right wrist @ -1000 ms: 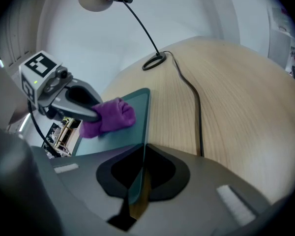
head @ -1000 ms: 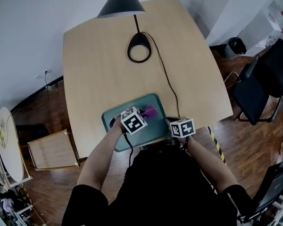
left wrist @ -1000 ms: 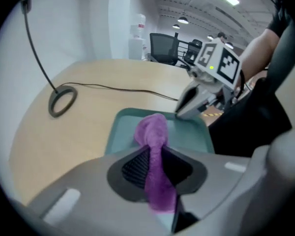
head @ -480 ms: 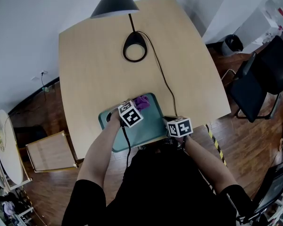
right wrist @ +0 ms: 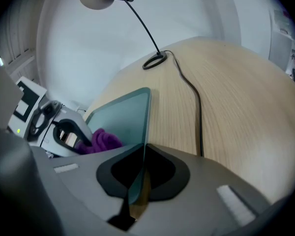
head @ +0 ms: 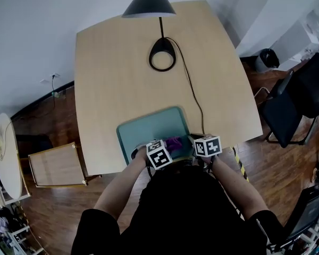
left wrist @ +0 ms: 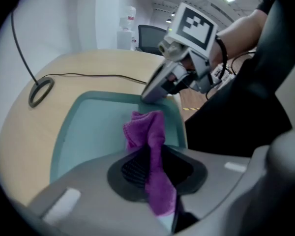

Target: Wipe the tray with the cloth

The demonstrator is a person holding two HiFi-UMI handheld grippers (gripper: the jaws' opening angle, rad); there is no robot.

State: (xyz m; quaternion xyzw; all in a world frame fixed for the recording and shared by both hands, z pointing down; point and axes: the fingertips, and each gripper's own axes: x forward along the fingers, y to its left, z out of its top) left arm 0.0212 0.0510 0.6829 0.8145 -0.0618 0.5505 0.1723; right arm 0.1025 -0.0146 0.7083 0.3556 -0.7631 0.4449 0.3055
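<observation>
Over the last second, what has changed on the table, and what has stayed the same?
The left gripper, shut on the purple cloth, pushed it to the far edge of the tray, then dragged it back to the near edge. The right gripper stays clamped on the tray's near right corner; tray and lamp have not moved.

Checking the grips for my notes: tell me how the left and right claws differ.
The left claw pinches the purple cloth; the right claw clamps the teal tray by its rim. The left claw sits over the tray's inside, the right claw at its right edge. Both are shut on something.
</observation>
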